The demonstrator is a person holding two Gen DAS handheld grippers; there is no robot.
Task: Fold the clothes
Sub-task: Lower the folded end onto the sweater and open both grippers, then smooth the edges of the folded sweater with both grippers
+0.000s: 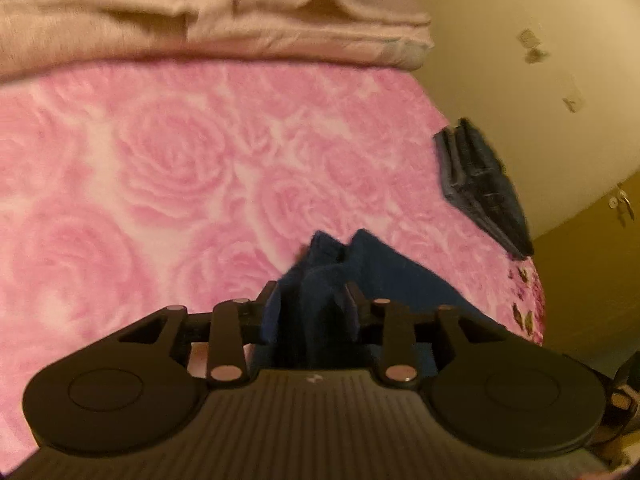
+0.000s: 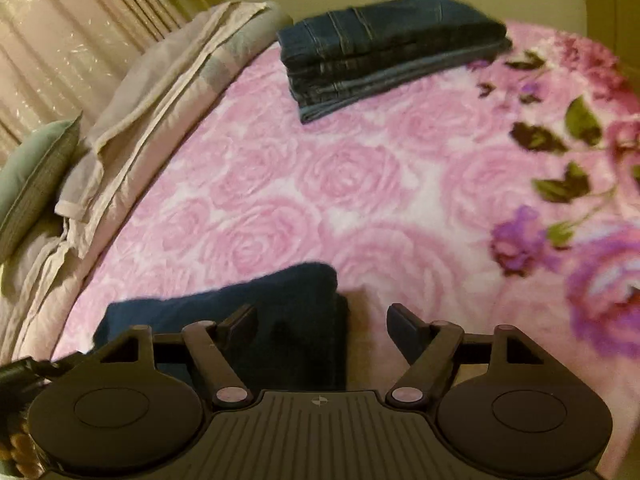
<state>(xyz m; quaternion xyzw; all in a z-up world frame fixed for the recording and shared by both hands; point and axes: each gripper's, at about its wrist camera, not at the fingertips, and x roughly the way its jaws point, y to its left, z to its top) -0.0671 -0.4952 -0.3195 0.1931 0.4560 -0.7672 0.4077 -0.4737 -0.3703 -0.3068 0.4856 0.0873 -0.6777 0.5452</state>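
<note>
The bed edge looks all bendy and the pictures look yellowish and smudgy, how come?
In both wrist views the fisheye lens bows the rose-print blanket into a curve and blacks out the corners. Warm indoor light tints the wall yellow. In the left wrist view the folded jeans smear at the rim; in the right wrist view the jeans and the dark blue garment have soft, blurred edges.

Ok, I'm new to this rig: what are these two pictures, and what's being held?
A person holds a two-finger tool in each hand. Each picture comes from a camera on one tool, looking along its fingers. The left tool has bunched navy cloth between its fingers, apparently pinched. The right tool is open and empty, with navy cloth under it too. Everything lies on a pink rose blanket, with folded jeans farther off and beige bedding at the edge.
</note>
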